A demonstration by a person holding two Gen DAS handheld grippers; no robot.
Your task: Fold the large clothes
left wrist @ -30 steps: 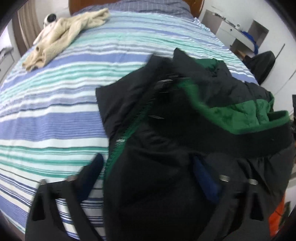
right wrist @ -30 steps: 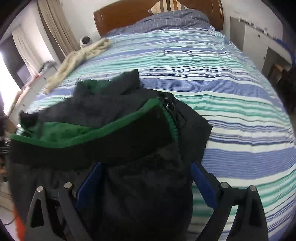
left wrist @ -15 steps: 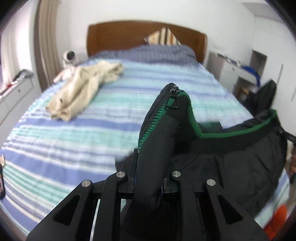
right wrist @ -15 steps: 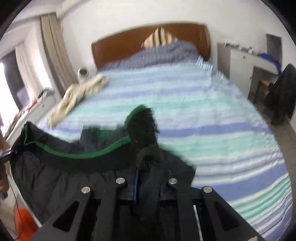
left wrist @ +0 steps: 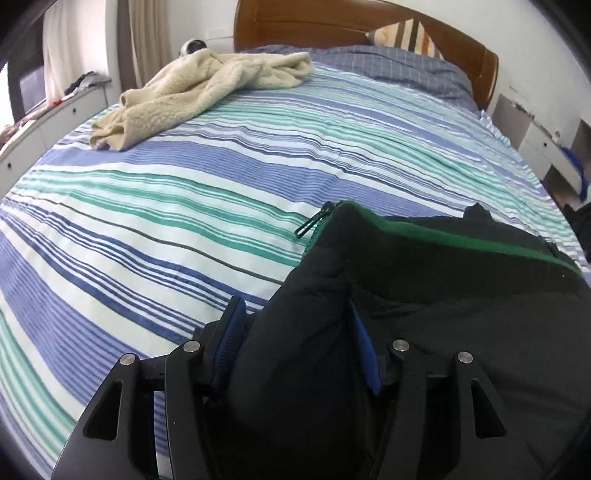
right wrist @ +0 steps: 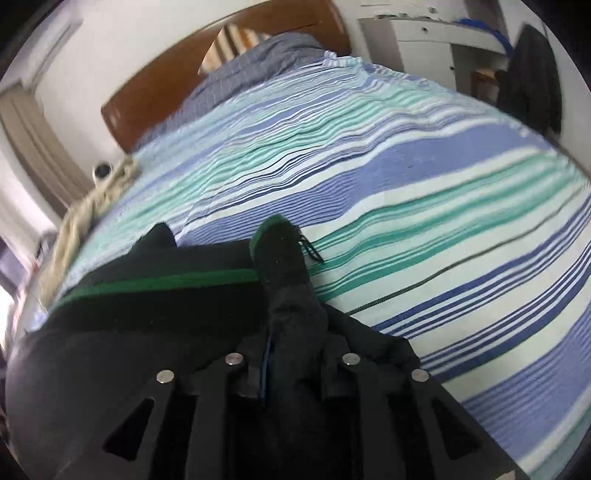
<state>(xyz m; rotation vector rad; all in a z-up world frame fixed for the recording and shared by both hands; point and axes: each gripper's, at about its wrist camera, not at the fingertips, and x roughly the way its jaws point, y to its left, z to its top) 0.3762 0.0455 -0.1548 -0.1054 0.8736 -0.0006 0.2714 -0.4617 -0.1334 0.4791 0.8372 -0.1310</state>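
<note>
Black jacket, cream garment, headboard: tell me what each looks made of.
Black jacket: matte, puffy woven shell, probably padded synthetic, with green trim and a zipper at its edge. Cream garment: nubby, curly pile, likely sherpa-type fleece. Headboard: glossy reddish-brown surface, apparently varnished wood, though veneer is possible.

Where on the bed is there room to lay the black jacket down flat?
The striped bedspread is bare across the wide middle, between the black jacket near the foot and the cream fleece at the far left corner by the headboard. It is crowded only around that fleece.
</note>
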